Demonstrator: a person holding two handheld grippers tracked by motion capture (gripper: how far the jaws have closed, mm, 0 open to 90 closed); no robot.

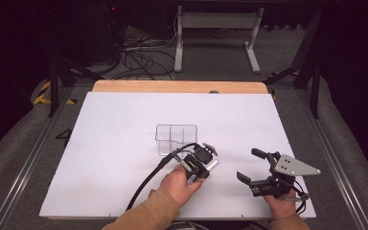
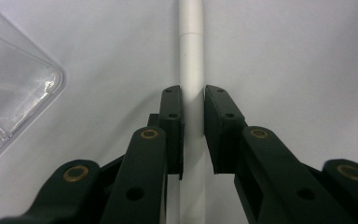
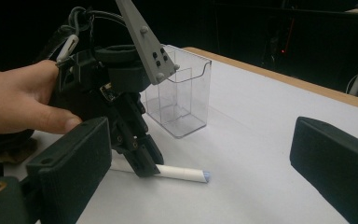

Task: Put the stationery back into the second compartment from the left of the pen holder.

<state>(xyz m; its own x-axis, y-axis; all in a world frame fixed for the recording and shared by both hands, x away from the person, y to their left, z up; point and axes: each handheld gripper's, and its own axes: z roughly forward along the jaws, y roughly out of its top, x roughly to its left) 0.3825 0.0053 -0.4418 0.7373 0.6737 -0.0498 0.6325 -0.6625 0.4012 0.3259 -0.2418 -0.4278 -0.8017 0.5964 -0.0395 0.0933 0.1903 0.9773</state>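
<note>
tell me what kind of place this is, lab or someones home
Most likely a lab or recording workspace, not a home: a white-covered table ringed by dark curtains, loose cables on grey carpet, and a metal desk frame behind it.

Black claws [image 2: 193, 135], brass rivets, grey screwed plate [image 1: 294, 165], tan sleeves [image 1: 148, 215]

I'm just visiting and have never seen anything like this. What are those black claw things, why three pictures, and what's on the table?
A person holds a two-jaw gripper in each hand. One picture looks down from above; the other two come from cameras riding on each gripper. On the white table stand a clear plastic box and a white pen-like stick, lying flat. The left gripper has shut on the stick, which lies on the table. The right gripper waits open beside it, holding nothing.
</note>
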